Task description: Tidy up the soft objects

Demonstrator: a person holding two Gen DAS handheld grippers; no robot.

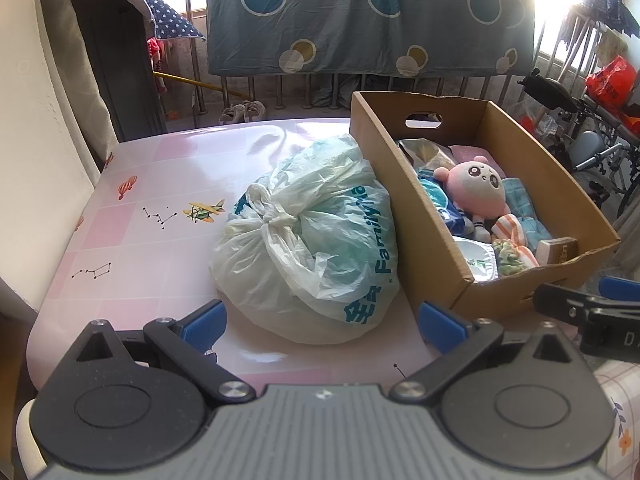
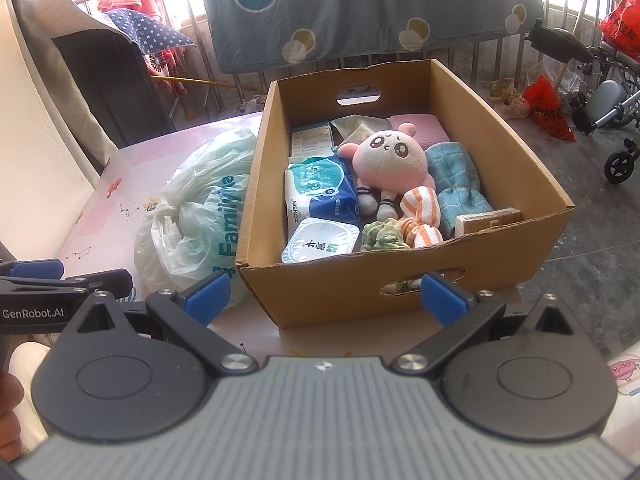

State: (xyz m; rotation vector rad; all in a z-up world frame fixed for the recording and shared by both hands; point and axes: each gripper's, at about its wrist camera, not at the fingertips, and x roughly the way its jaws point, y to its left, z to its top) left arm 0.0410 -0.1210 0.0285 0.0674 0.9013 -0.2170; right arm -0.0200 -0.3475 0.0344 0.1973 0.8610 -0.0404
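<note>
A knotted white plastic bag [image 1: 308,240] with teal lettering lies on the pink table [image 1: 152,184], touching the left wall of a cardboard box [image 1: 416,216]. The box [image 2: 472,264] holds a pink plush doll [image 2: 390,160], a blue cloth [image 2: 456,178], an orange striped cloth [image 2: 420,208], a green scrunchie [image 2: 382,238], a tissue pack [image 2: 320,192] and a foil-lidded cup [image 2: 320,246]. My left gripper [image 1: 322,322] stands open just short of the bag. My right gripper [image 2: 326,298] stands open before the box's near wall. Both are empty.
A patterned blue sheet [image 1: 360,16] hangs on a railing behind the table. A dark cabinet [image 1: 116,72] stands at the back left. A wheelchair [image 2: 608,100] and red bags [image 2: 548,108] sit on the floor to the right. The table's left half is bare.
</note>
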